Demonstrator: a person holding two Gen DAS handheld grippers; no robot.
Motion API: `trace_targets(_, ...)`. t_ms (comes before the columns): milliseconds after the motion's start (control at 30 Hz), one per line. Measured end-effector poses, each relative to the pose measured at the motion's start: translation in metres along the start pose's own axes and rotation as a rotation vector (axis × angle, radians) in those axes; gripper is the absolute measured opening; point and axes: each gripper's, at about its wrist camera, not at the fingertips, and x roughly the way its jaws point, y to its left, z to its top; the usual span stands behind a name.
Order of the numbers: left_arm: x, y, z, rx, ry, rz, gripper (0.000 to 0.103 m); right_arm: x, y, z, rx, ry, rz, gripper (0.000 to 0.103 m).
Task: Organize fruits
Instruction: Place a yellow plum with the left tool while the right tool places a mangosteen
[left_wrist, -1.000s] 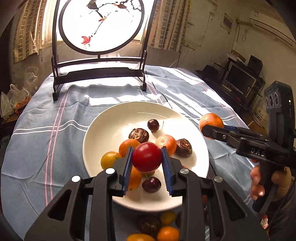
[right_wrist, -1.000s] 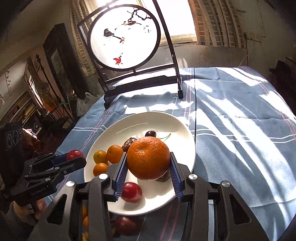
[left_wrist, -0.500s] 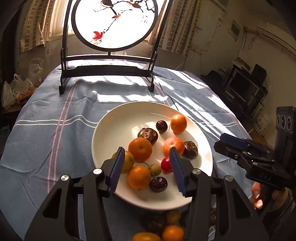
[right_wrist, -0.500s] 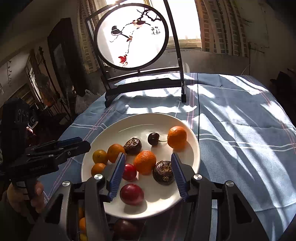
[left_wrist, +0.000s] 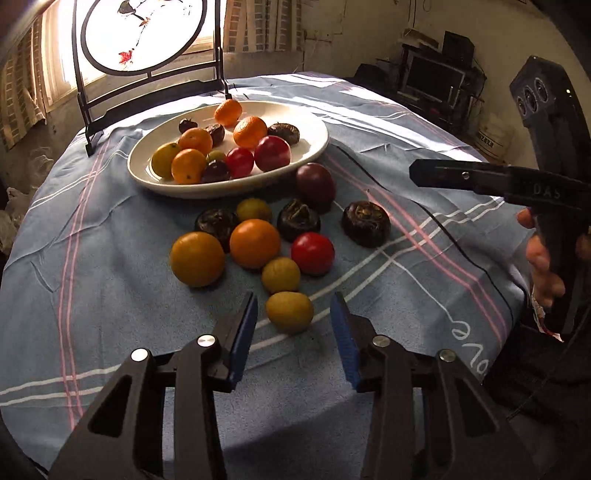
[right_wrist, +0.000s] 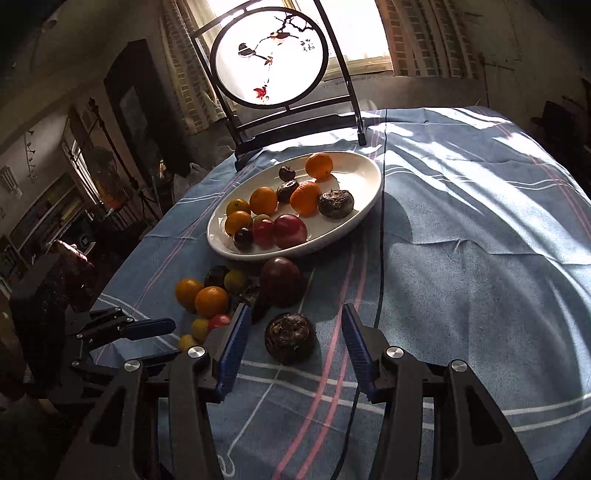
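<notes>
left claw (left_wrist: 291, 332) apart around yellow fruit (left_wrist: 289, 312), right claw (right_wrist: 291, 345) apart around dark water chestnut (right_wrist: 290, 336), loose fruit pile just beyond, white plate (left_wrist: 317, 147) behind on desk

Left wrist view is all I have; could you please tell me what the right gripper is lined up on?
Observer: The right gripper has its fingers on either side of a dark knobbly fruit lying on the tablecloth.
Operator: Thank you; is it open?
Observer: Yes, open; its blue pads stand apart from the fruit on both sides.
Operator: What lies just beyond that fruit?
Observer: A round purple fruit, between it and the plate.
</notes>
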Motion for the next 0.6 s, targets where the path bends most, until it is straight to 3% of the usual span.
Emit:
trace_targets(133,0.011,0.002,-0.005,-0.032,-0.002,0.025,0.034,-0.001,0.001,-0.009,-0.001,0.008,0.008,0.051)
trace_targets(200,0.010,0.003,-0.005,-0.055,-0.009,0.023,0.027,0.001,0.002,-0.011,-0.010,0.020,0.007,0.051)
trace_targets(300,0.001,0.003,-0.007,-0.071,-0.035,0.021,0.027,0.012,0.004,-0.012,-0.032,0.053,-0.007,0.051)
trace_targets(600,-0.050,0.007,-0.006,-0.106,-0.143,-0.007,0.027,0.044,0.034,-0.012,-0.157,0.124,-0.132,0.051)
